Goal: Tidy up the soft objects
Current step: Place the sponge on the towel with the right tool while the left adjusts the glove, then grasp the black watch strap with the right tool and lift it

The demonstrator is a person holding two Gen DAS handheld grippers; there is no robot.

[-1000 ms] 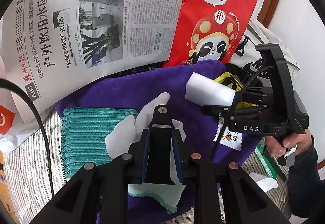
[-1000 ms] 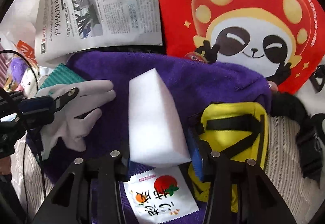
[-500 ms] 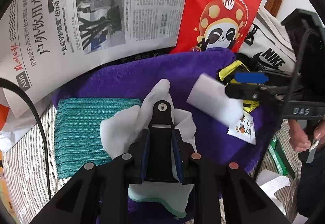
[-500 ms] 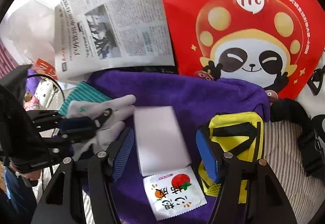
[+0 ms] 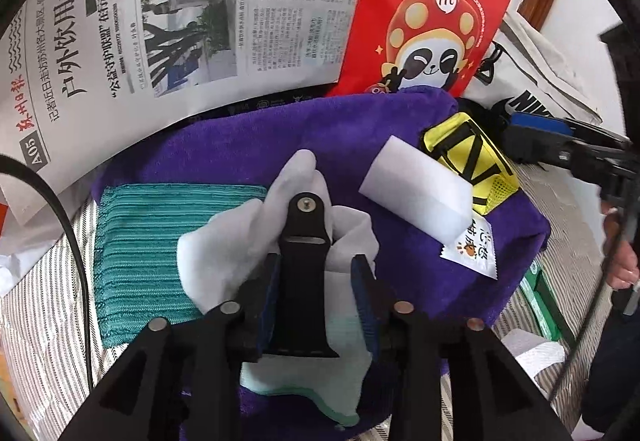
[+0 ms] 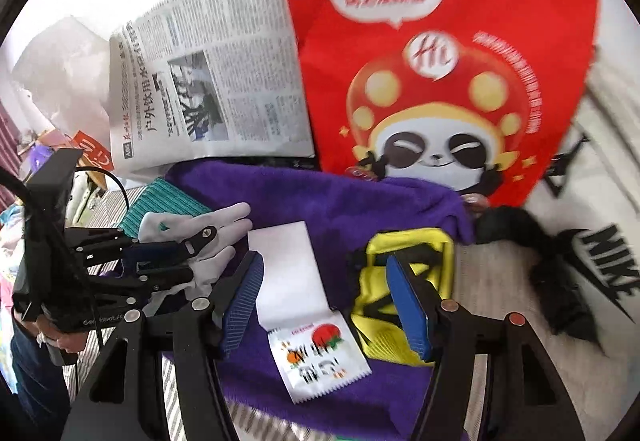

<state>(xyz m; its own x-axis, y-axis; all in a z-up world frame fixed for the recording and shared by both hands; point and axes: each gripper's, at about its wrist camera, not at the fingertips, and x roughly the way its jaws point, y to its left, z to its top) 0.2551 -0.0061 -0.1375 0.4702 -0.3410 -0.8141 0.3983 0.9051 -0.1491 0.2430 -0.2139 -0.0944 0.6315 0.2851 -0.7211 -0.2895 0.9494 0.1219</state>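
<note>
Hidden or unclear: the black strap piece (image 5: 304, 273) standing between the left gripper (image 5: 316, 293) pads covers the middle of the white glove (image 5: 224, 253), so I cannot tell whether the pads touch the glove; glove cuff is cut off under the gripper body; right-wrist view is motion-blurred, print on the red panda bag (image 6: 436, 53) unreadable; black straps (image 6: 552, 281) right of the right gripper (image 6: 324, 301) are hard to make out.

Left jaws are opening, glove lying between them on the purple towel (image 5: 240, 149), teal cloth (image 5: 140, 241) just left.

Right jaws stand spread, gripping nothing; a second ago they clamped the white sponge block (image 6: 292, 273), which now lies free on the towel between and ahead of the fingers, touching the snack sachet (image 6: 320, 361); yellow pouch (image 6: 400, 273) behind the right finger.
</note>
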